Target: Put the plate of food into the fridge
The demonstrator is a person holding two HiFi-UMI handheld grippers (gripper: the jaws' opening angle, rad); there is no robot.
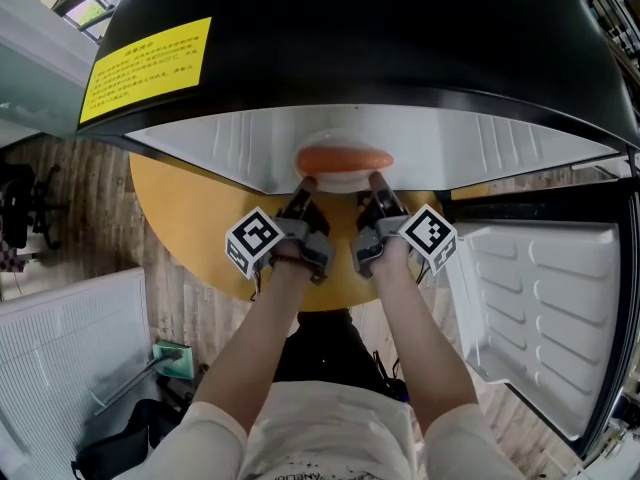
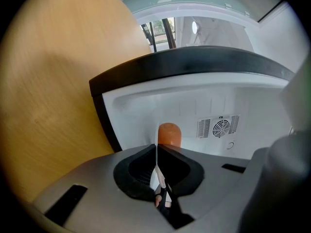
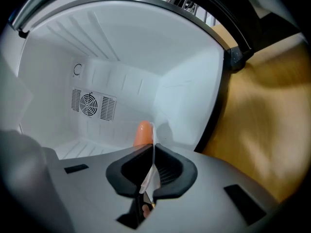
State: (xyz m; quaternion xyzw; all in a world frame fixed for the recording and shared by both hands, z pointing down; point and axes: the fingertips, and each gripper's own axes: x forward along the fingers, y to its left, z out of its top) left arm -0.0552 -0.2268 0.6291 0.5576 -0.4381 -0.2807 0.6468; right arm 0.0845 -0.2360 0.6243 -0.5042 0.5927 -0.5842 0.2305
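Observation:
A white plate (image 1: 344,175) carrying an orange sausage (image 1: 344,158) is held level at the mouth of the small black fridge (image 1: 350,38). My left gripper (image 1: 304,183) is shut on the plate's near-left rim; my right gripper (image 1: 378,180) is shut on its near-right rim. In the left gripper view the plate's thin edge (image 2: 156,161) runs between the closed jaws, with the sausage (image 2: 169,133) beyond. The right gripper view shows the same plate edge (image 3: 152,152) pinched, and the sausage (image 3: 143,133) inside the white fridge interior (image 3: 121,72).
The fridge door (image 1: 545,318) hangs open at the right, its white shelved liner facing up. The fridge stands on a round wooden table (image 1: 190,228). A rear fan grille (image 3: 90,103) marks the back wall. A white panel (image 1: 70,358) stands on the floor at the left.

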